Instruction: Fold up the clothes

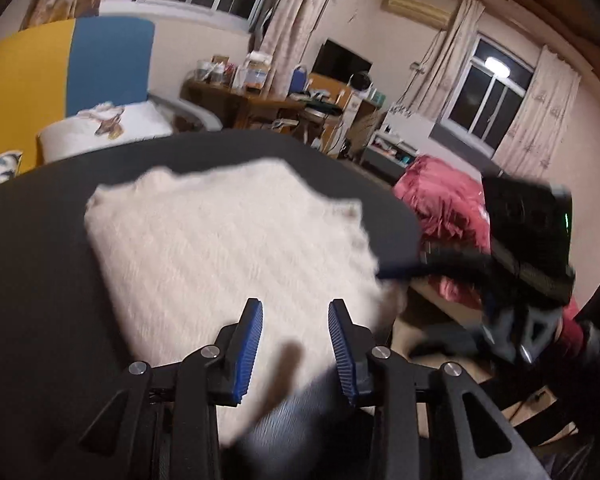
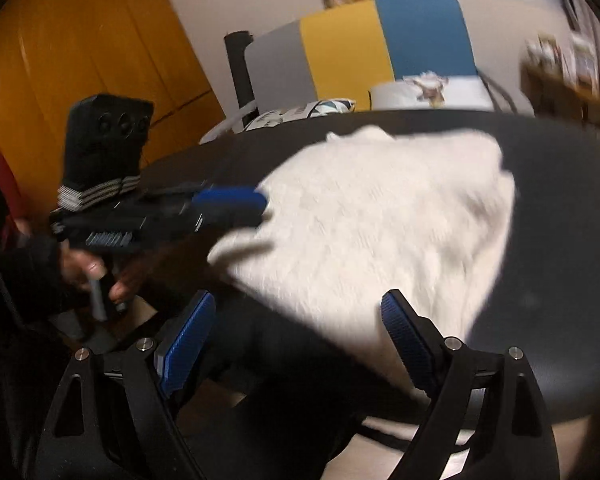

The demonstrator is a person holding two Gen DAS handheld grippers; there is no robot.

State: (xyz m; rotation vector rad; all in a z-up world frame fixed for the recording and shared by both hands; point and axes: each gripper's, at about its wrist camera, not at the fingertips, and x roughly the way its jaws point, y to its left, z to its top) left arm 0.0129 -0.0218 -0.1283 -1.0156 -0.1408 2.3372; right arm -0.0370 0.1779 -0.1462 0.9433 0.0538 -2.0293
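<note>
A white fluffy garment [image 1: 228, 240] lies spread on a round black table [image 1: 40, 260]. In the left wrist view my left gripper [image 1: 296, 312] hovers over the garment's near edge, its blue pads apart with nothing pinched between them. My right gripper [image 1: 396, 271] comes in side-on at the garment's right edge. In the right wrist view the garment [image 2: 380, 220] covers the table [image 2: 560, 280], and my right gripper [image 2: 296, 312] stands wide open over its near edge. There the left gripper [image 2: 236, 202] reaches the garment's left edge, held by a hand [image 2: 88, 272]. Both views are blurred.
A heap of pink-red cloth [image 1: 440, 200] lies beyond the table's right side. A bed with a yellow and blue headboard [image 1: 60, 68] and pillows [image 1: 108, 124] stands behind the table. A cluttered wooden desk [image 1: 252, 100] is at the back, and an orange wardrobe [image 2: 80, 60] at the left.
</note>
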